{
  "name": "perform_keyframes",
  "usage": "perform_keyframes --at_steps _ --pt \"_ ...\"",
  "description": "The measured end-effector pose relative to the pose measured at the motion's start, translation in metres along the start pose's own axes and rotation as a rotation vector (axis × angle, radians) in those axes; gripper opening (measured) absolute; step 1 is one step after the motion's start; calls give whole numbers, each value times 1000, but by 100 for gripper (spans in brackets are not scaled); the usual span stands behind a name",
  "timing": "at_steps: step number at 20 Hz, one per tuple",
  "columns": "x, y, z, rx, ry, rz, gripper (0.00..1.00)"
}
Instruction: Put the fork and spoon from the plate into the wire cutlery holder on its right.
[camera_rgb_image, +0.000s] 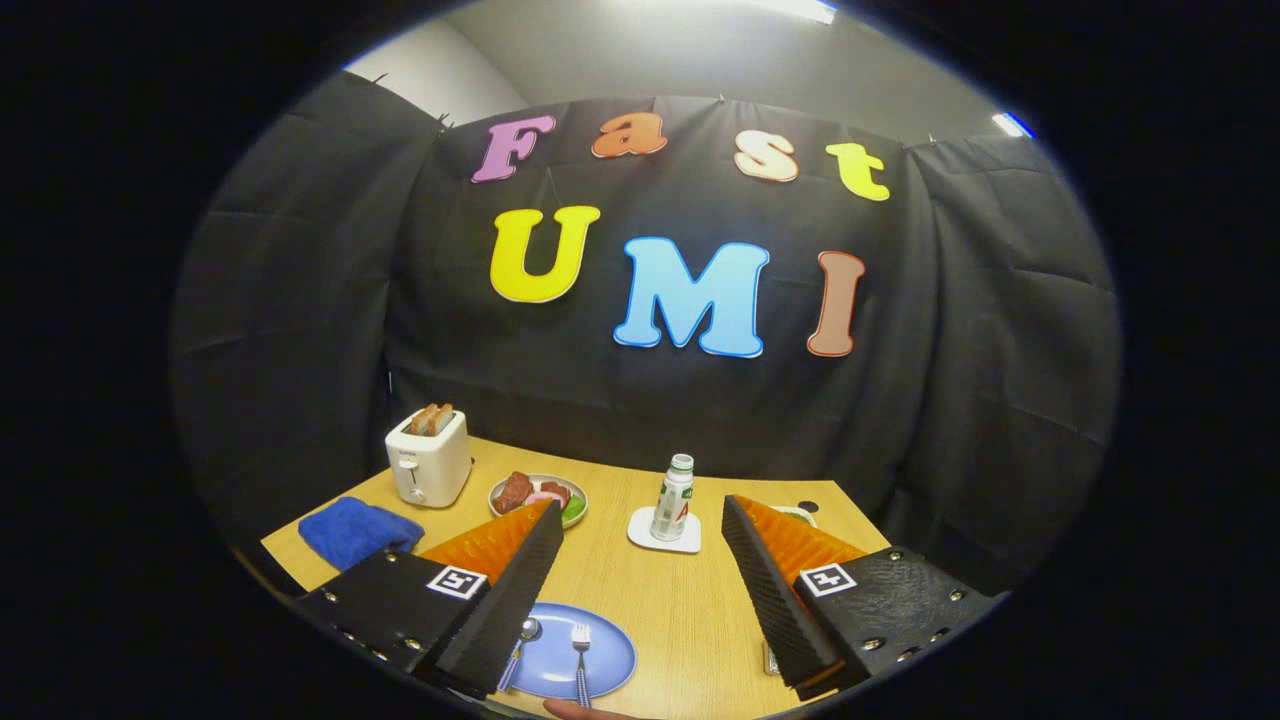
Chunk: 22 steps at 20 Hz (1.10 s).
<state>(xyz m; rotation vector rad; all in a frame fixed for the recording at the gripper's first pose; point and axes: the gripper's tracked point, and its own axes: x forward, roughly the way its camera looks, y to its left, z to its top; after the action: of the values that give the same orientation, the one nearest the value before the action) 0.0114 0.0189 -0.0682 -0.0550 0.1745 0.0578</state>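
Here fork (581, 664) and spoon (519, 645) lie between the open tool's (642, 528) fingers.

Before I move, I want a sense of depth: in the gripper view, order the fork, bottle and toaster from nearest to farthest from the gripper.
The gripper is open.
1. Fork, on the blue plate between the fingers.
2. Bottle, ahead on a coaster.
3. Toaster, far left, beyond the left finger.

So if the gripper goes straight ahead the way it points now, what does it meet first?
Probably the bottle on its white coaster, centred beyond the open jaws of the gripper; only bare table lies before it. Depth is uncertain.
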Motion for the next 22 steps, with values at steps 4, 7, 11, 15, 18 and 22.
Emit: perform_keyframes --at_steps 4,7,11,15,18,22 --pt "9 12 -43 -50 186 45 98" --pt "16 19 -83 -129 335 82 98" --pt "13 35 -122 -132 483 138 98" --pt "15 49 -167 -148 632 201 98" --pt "19 59 -197 -119 750 238 83" --pt "16 62 -232 -98 914 255 39"
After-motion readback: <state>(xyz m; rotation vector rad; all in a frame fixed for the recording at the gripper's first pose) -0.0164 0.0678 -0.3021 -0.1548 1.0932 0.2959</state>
